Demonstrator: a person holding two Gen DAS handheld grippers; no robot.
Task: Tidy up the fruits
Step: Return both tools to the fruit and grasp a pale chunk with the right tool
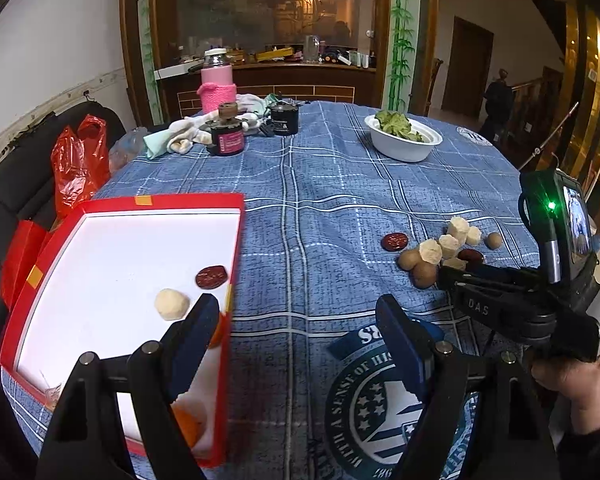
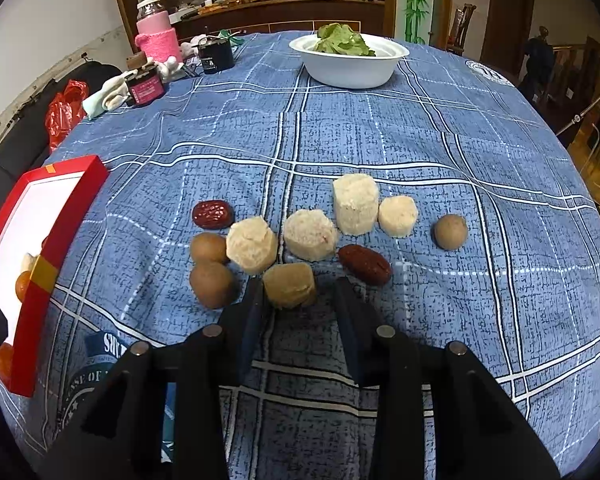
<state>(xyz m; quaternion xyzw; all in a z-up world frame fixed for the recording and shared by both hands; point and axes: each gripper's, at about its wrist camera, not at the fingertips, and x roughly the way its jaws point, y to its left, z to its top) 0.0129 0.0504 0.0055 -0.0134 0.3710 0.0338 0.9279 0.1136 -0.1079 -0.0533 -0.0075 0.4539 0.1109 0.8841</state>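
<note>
Two grippers work over a round table under a blue checked cloth. Printed on the cloth is a round crest whose legible letters run "WITH A SENSE OF HIS…"; the rest is cut off. The right gripper's body, seen from the left wrist view, bears "DAS".

The right gripper points down at a loose cluster of fruit; its jaws straddle a tan cut chunk, the left pad at its edge, the right pad apart from it, so nothing is clamped. At 12 o'clock from that chunk lie four pale cut chunks; at 10 o'clock, two brown round fruits and a red date; at 3 o'clock, a second red date.

The left gripper is spread wide and empty at the right edge of a red box, which holds a pale ball, a date and orange pieces.

At 12 o'clock stands a white bowl of greens; the jar labels are unreadable.
</note>
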